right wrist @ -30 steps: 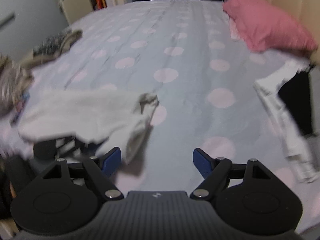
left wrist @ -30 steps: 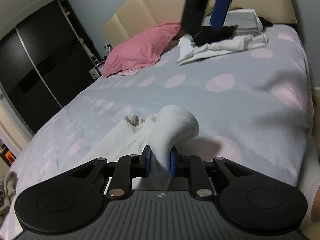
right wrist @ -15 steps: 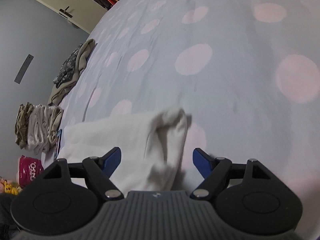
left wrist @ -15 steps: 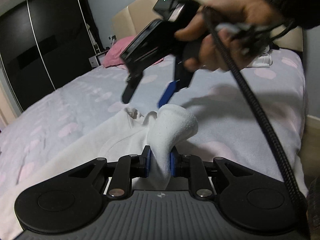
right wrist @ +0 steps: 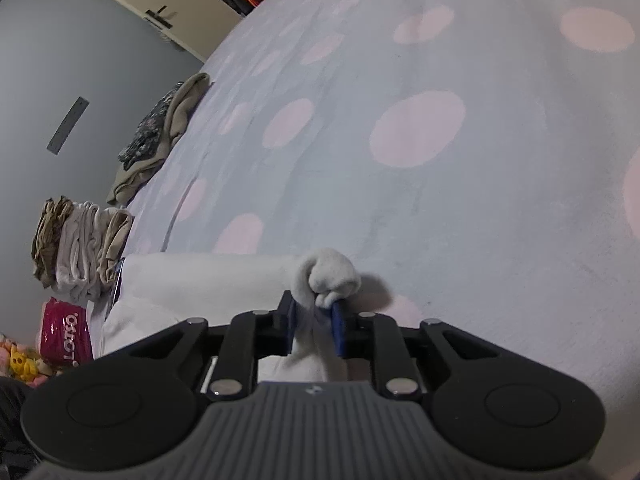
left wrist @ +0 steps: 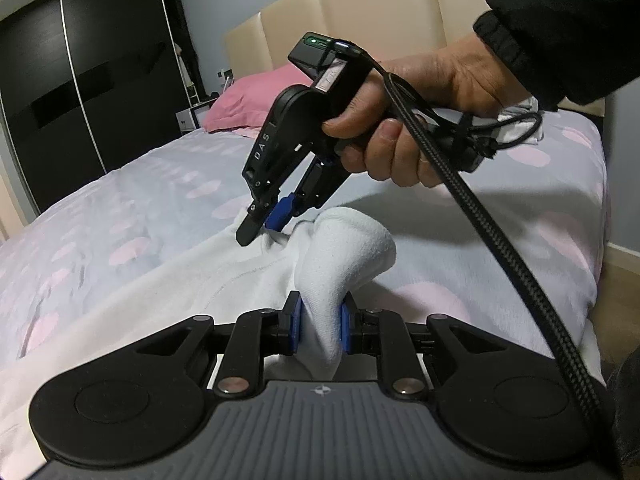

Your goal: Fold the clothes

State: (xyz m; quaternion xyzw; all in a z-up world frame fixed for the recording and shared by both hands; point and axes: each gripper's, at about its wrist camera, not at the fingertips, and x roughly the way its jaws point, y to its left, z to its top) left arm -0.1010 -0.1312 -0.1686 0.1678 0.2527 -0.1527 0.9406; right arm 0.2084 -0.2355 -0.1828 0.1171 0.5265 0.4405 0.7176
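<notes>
1. The left gripper (left wrist: pixel 319 330) is clamped on a bunched fold of the white garment (left wrist: pixel 192 280), its blue pads pressing the cloth from both sides.
2. The right gripper (right wrist: pixel 314 328) has just been closing, and a knot of the same white cloth now sits pinched between its pads; in the left wrist view it (left wrist: pixel 266 222) dips onto the garment's far edge, carried by a hand (left wrist: pixel 424 120) in a dark sleeve, with a braided cable (left wrist: pixel 500 248) trailing from it.
3. The bed (right wrist: pixel 440 200) wears a pale grey cover with pink dots.
4. A pink pillow (left wrist: pixel 256 96) lies against the cream padded headboard (left wrist: pixel 360 12), and dark sliding wardrobe doors (left wrist: pixel 80 92) stand along one wall.
5. Near the bed's far edge in the right wrist view are a stack of folded clothes (right wrist: pixel 80 244) and a loose beige and patterned heap (right wrist: pixel 160 140); a pink packet (right wrist: pixel 66 336) lies below the stack.
6. The garment lies spread flat on the cover between and beneath both grippers, raised only where each pinches it.
</notes>
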